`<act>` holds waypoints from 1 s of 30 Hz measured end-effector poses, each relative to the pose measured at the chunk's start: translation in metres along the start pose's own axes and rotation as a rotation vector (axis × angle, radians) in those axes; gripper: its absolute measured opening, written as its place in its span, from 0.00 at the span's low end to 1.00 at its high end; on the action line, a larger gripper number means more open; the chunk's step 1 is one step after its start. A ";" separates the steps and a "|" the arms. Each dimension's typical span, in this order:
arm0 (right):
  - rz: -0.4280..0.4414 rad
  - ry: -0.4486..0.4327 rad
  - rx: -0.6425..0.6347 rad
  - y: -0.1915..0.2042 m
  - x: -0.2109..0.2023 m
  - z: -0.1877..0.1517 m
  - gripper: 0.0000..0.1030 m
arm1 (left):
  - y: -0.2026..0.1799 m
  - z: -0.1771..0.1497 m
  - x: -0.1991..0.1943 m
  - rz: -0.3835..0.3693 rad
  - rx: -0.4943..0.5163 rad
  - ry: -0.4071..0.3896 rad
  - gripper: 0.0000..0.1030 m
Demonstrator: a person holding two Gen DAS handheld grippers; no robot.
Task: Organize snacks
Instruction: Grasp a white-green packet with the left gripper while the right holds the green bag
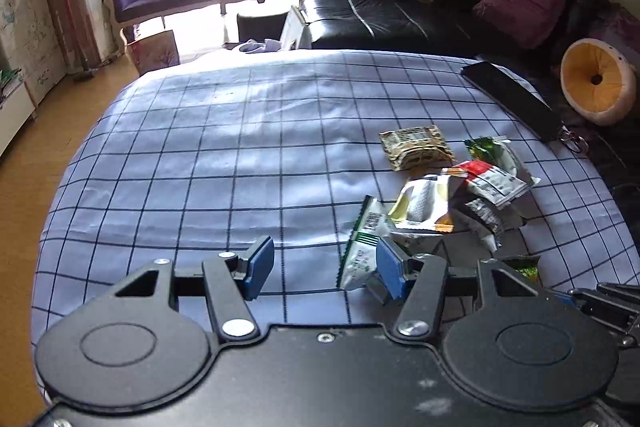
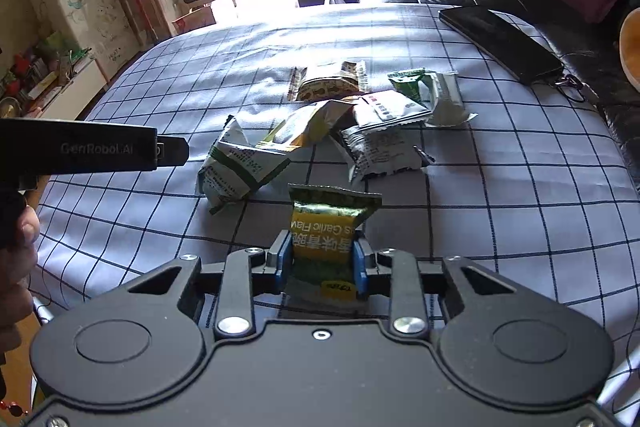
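right gripper (image 2: 322, 259), nearest: clamped on green-and-yellow snack packet (image 2: 326, 227), long axis upright, print upside down. left gripper (image 1: 324, 267): jaws wide apart, gripping nothing, white-green packet (image 1: 362, 247) just beside right pad. farther: loose snack pile (image 2: 360, 119) on checked cloth (image 2: 500, 207). beyond: black case (image 2: 500, 43).

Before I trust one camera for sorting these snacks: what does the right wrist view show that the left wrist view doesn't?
Right only: the right hand-held gripper shut on a green-yellow packet, and the other gripper's body seen from the side.
Left only: the left hand-held gripper open, with nothing between its pads; a white-green packet lies just beyond its right pad; a round orange cushion.
Both: the snack pile, checked cloth, black case.
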State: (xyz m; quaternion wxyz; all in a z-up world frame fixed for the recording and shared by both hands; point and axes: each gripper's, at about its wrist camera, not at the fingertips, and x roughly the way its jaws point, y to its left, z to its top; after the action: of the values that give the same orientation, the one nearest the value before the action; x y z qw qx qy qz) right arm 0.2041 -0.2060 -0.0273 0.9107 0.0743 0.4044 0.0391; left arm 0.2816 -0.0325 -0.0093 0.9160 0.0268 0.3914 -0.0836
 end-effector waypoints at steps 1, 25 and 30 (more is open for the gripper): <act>-0.008 -0.002 0.010 -0.004 -0.002 0.000 0.38 | -0.005 -0.001 0.000 -0.013 0.024 -0.004 0.58; -0.094 -0.052 0.037 -0.030 -0.007 -0.012 0.39 | -0.043 0.000 0.048 -0.036 0.092 0.064 0.38; -0.070 -0.063 0.065 -0.035 -0.008 -0.011 0.39 | -0.041 0.001 0.041 -0.041 0.067 0.081 0.37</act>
State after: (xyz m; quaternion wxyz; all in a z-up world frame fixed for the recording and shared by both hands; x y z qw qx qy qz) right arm 0.1908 -0.2404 -0.0341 0.9210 0.0910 0.3787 -0.0083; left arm 0.3034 -0.0782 -0.0373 0.8962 0.0530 0.4255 -0.1142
